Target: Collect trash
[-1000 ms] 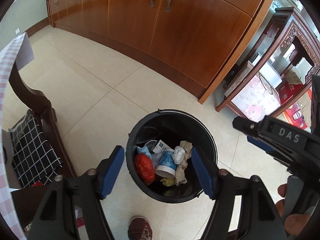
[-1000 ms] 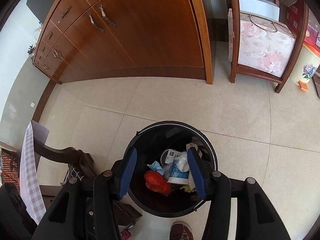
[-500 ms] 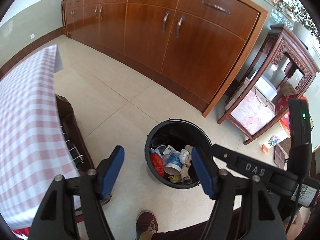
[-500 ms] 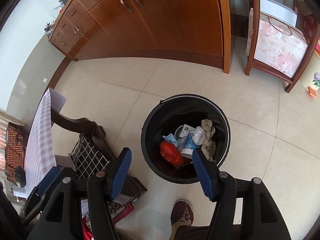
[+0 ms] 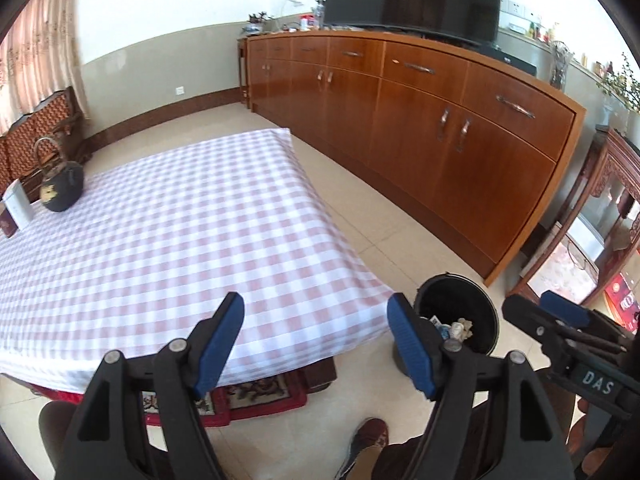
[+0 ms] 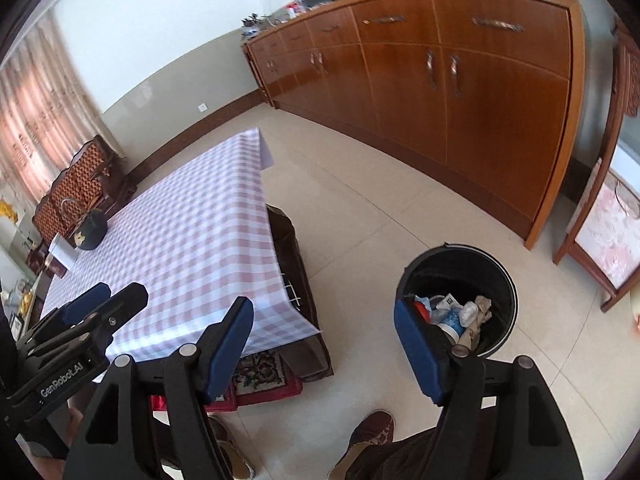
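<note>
A black trash bin [image 6: 496, 272] stands on the tiled floor to the right of the table; it holds crumpled paper, a blue-and-white cup and other trash [image 6: 456, 312]. It also shows in the left wrist view [image 5: 472, 292], partly behind my finger. My left gripper [image 5: 316, 340] is open and empty, held above the near edge of the checked tablecloth [image 5: 180, 240]. My right gripper [image 6: 324, 344] is open and empty, held above the floor between table and bin. I see no loose trash on the table.
A black kettle [image 5: 62, 190] and a white box [image 5: 18, 204] stand at the table's far left. A long wooden cabinet [image 5: 440, 120] runs along the back. A chair [image 6: 292, 248] is tucked under the table. A carved stand [image 6: 608, 232] is at right. My shoes [image 6: 372, 432] are below.
Both grippers have lifted and tilted up from looking straight down into the bin to facing the table and room. The bin has slid to the lower right of both views.
</note>
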The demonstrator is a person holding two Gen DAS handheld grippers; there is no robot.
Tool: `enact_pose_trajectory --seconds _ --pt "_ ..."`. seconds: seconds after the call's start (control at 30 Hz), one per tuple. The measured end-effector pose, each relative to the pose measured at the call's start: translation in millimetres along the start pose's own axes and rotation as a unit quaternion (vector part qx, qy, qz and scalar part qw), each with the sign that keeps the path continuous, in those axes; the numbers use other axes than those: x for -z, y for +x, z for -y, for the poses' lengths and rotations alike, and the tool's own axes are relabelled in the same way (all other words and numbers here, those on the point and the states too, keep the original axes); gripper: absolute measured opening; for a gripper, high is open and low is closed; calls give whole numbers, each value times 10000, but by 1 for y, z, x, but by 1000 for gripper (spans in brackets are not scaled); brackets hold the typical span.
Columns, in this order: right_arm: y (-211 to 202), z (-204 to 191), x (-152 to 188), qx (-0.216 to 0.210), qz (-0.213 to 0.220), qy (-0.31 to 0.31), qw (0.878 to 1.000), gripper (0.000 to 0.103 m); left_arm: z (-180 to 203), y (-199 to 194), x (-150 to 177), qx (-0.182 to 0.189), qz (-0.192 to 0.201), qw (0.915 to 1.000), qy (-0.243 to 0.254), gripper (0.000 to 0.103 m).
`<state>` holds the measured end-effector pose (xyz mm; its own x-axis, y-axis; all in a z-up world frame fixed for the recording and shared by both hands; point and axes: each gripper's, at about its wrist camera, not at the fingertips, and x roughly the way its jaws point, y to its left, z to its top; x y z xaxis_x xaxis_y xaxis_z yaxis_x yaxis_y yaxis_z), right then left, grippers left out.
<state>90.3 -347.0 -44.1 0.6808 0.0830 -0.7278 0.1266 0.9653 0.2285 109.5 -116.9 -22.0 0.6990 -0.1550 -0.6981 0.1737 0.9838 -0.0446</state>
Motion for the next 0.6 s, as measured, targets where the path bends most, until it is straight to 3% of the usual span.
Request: enact_pose_trajectory --seconds 0.23,0.47,0.6 --pt "-45 -72 25 -20 588 -717 9957 86 -31 -40 19 -389 246 9984 -330 79" --pt "-66 -94 36 126 820 -720 9939 88 -37 -64 25 -484 467 9963 -537 83" --pt "-76 -98 39 264 932 -777 9923 88 -41 -77 29 -535 623 9952 -534 94"
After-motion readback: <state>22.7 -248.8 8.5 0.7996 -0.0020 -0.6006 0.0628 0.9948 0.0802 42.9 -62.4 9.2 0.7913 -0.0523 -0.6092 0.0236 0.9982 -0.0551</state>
